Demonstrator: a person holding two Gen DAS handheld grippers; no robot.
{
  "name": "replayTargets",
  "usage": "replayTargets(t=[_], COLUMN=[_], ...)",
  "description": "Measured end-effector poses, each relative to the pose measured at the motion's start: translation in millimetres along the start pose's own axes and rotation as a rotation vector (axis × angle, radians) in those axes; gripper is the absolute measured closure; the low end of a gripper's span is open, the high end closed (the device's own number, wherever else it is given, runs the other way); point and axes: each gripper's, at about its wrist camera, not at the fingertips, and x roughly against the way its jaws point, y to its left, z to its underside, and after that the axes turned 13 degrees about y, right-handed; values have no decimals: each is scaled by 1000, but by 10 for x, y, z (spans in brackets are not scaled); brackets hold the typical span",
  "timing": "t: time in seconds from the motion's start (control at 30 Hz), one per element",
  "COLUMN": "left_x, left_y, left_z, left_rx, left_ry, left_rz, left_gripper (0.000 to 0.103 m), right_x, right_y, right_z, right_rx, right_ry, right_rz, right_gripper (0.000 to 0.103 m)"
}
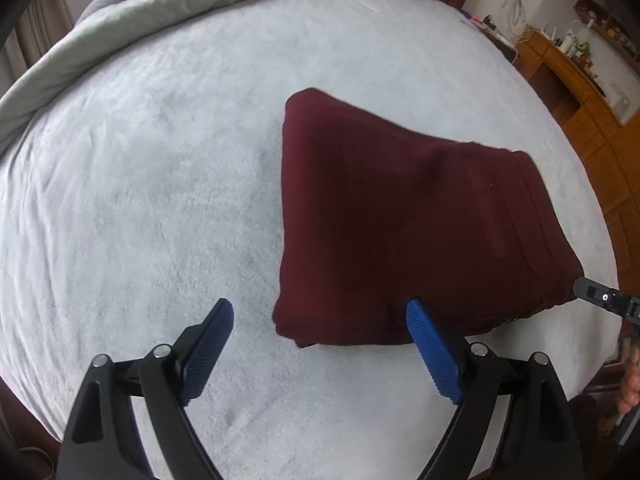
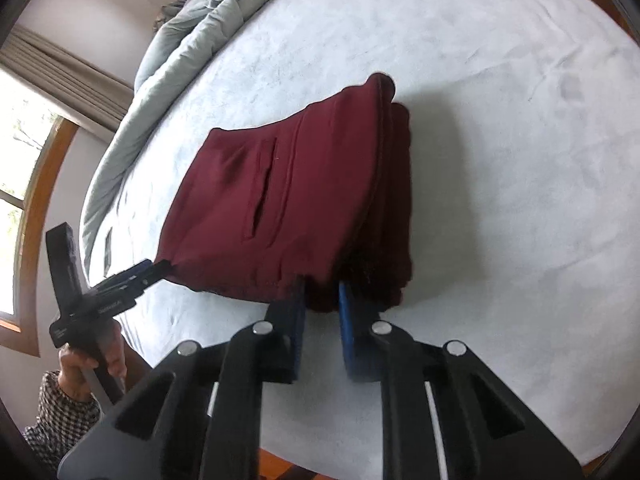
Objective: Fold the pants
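The dark red pants [image 1: 400, 216] lie folded into a thick stack on the grey bed cover [image 1: 140, 200]. My left gripper [image 1: 320, 316] is open, just short of the stack's near left corner, holding nothing. In the right wrist view the pants [image 2: 288, 200] show a slit pocket on top. My right gripper [image 2: 322, 292] is shut on the near edge of the stack's top layers, lifting them slightly. The left gripper [image 2: 158, 270] shows at the stack's left corner. The right gripper's tip [image 1: 600, 298] shows at the right edge of the left wrist view.
A rumpled grey duvet [image 1: 180, 4] lies along the far side of the bed. A wooden cabinet [image 1: 580, 96] with small items stands to the right. A window with curtains [image 2: 36, 120] is at left. The bed's near edge [image 2: 400, 456] is close below.
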Motion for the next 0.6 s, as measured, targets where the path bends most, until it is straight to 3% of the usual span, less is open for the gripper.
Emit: replayTargets(t=[0.13, 0.27, 0.3, 0.43, 0.5, 0.6], left_x=[7, 10, 21, 180, 290, 503], left_y=[-85, -112, -106, -167, -210, -297], left_z=[16, 43, 70, 176, 241, 349], left_rx=[-19, -23, -21, -25, -25, -41], left_ry=[-14, -15, -16, -37, -58, -104], left_rz=[-10, -23, -25, -40, -46, -52], left_gripper=[14, 14, 14, 13, 9, 8], right_x=[-282, -372, -360, -230, -142, -1], right_y=[-84, -65, -53, 0, 72, 256], right_z=[8, 25, 24, 61, 110, 204], right_rx=[-46, -43, -44, -44, -53, -55], right_ry=[60, 52, 48, 15, -1, -56], right_rz=[65, 89, 97, 80, 109, 176], right_gripper=[92, 89, 79, 66, 39, 18])
